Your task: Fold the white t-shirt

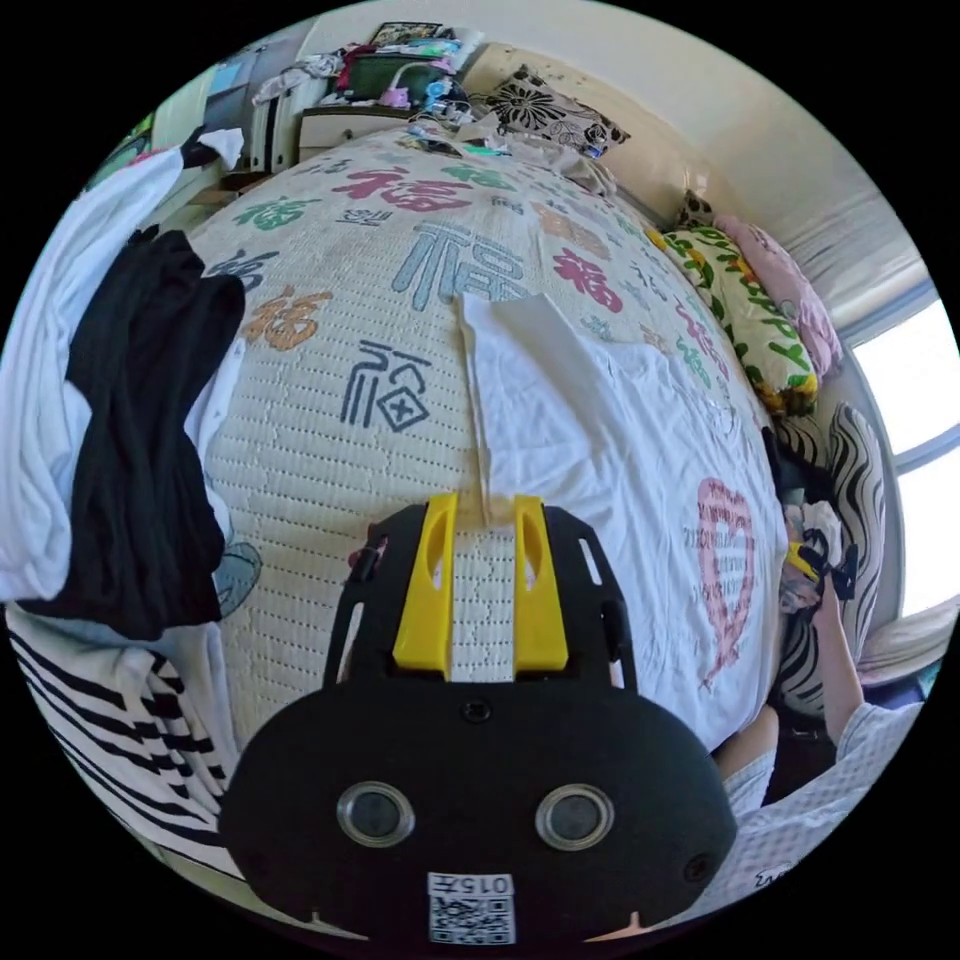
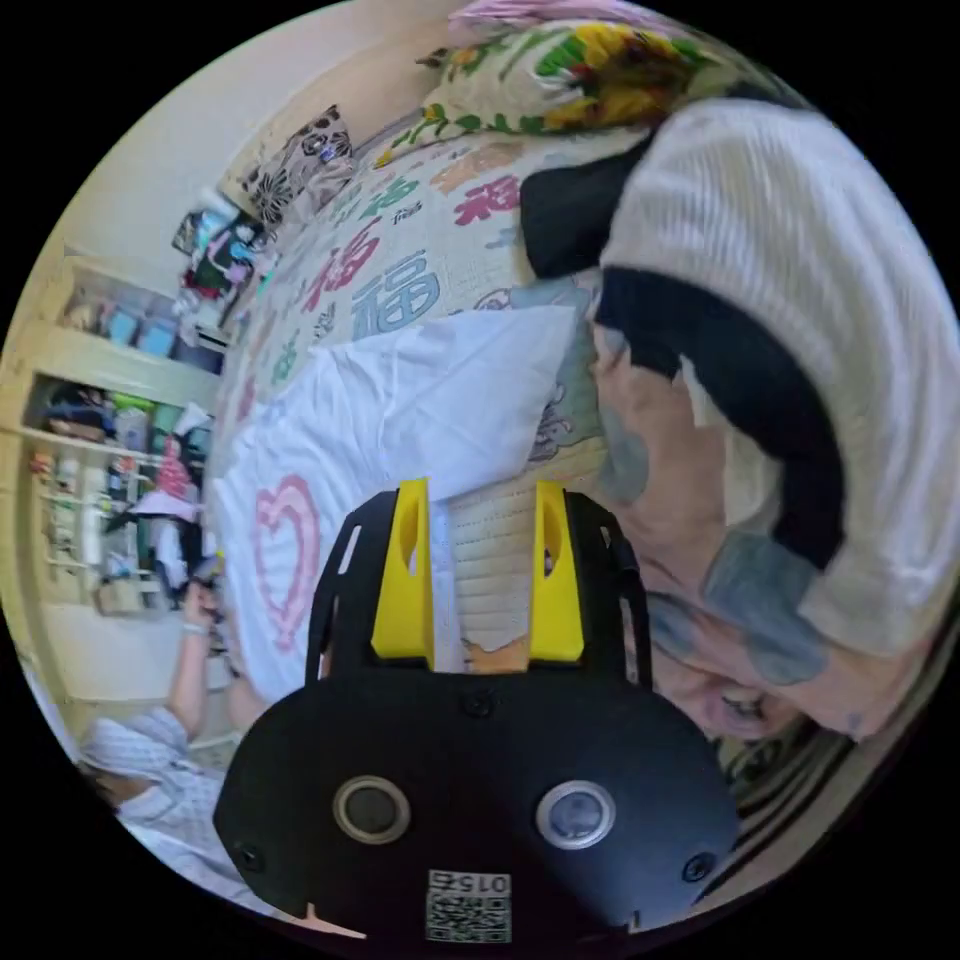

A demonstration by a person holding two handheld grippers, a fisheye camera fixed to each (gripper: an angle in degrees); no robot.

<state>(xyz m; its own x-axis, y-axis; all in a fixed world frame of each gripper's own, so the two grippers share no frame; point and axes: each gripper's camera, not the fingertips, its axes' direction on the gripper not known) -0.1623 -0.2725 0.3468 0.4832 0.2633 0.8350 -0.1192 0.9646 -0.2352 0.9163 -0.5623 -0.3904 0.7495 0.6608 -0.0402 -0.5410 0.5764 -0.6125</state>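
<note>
A bed (image 1: 330,400) is covered by a cream quilt printed with coloured characters. Patterned pillows (image 1: 750,310) are lined up along its wall side (a pale wall), a bright window (image 1: 915,400) is seen beyond them, and cluttered shelves (image 2: 90,440) are seen past its foot.

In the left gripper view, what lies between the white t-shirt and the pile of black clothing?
Between the white t-shirt and the black clothing lies only bare bedspread with printed characters, as the left gripper view shows.
</note>
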